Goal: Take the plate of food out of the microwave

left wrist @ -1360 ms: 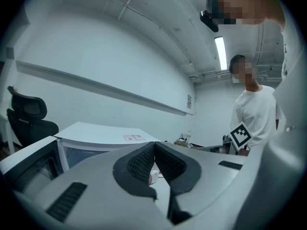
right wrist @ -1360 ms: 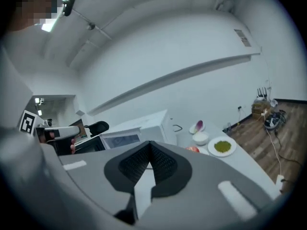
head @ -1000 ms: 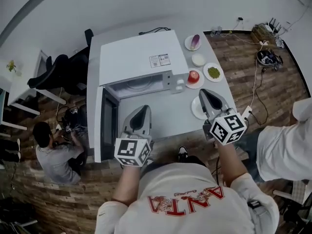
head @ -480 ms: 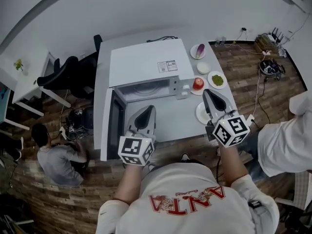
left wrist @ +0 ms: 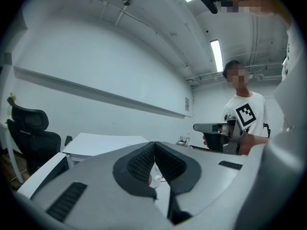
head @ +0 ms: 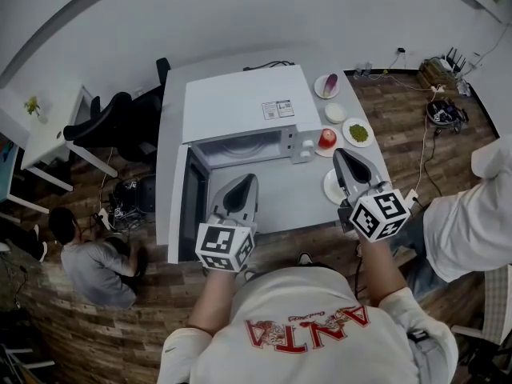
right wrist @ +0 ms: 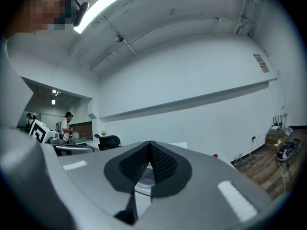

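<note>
The white microwave [head: 244, 102] stands on a white table [head: 284, 202], and its door [head: 192, 206] hangs open toward the front left. Its cavity [head: 240, 146] looks pale, and I cannot make out a plate of food inside. My left gripper [head: 242, 184] hovers over the table just in front of the cavity, shut with nothing between its pads [left wrist: 144, 163]. My right gripper [head: 342, 157] is held right of the microwave's control panel, above a white plate [head: 329, 187], also shut and empty [right wrist: 150, 147].
Right of the microwave are a plate with a red fruit [head: 326, 138], a plate of green food [head: 358, 133], a small white dish [head: 335, 112] and a plate with an eggplant [head: 328, 84]. A person crouches on the floor at the left [head: 96, 258]; another stands at the right [head: 472, 214].
The view has shifted a little as the head moved. Both grippers have stayed shut in about the same places. The person on the floor has shifted.
</note>
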`<state>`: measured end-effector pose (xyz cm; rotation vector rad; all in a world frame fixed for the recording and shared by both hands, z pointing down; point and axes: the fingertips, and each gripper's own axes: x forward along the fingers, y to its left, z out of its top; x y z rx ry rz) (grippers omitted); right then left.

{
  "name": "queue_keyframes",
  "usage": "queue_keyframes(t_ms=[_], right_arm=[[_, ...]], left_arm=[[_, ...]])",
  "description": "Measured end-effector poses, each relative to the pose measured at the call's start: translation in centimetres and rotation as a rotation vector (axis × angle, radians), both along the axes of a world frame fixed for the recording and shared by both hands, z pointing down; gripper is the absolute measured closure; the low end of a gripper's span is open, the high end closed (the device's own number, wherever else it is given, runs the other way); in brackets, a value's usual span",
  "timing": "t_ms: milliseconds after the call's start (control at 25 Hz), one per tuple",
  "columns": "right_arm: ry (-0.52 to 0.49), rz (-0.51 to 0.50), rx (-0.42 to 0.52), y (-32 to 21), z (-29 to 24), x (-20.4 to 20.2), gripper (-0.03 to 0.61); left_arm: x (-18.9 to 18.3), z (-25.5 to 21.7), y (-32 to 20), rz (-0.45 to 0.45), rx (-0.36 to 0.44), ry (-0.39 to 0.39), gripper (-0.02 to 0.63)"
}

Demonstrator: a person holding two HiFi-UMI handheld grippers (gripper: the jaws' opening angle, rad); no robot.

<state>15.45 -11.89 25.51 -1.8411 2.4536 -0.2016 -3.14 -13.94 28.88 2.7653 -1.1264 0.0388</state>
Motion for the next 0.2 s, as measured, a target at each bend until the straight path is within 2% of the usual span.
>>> queue_keyframes(t_ms=[200], right_arm=[[0.005, -0.001, -0.009, 0.02, 0.31, -0.07, 0.577]], left_arm=[[0.00, 0.06, -0.06, 0.003, 0.000, 0.002, 0.604]])
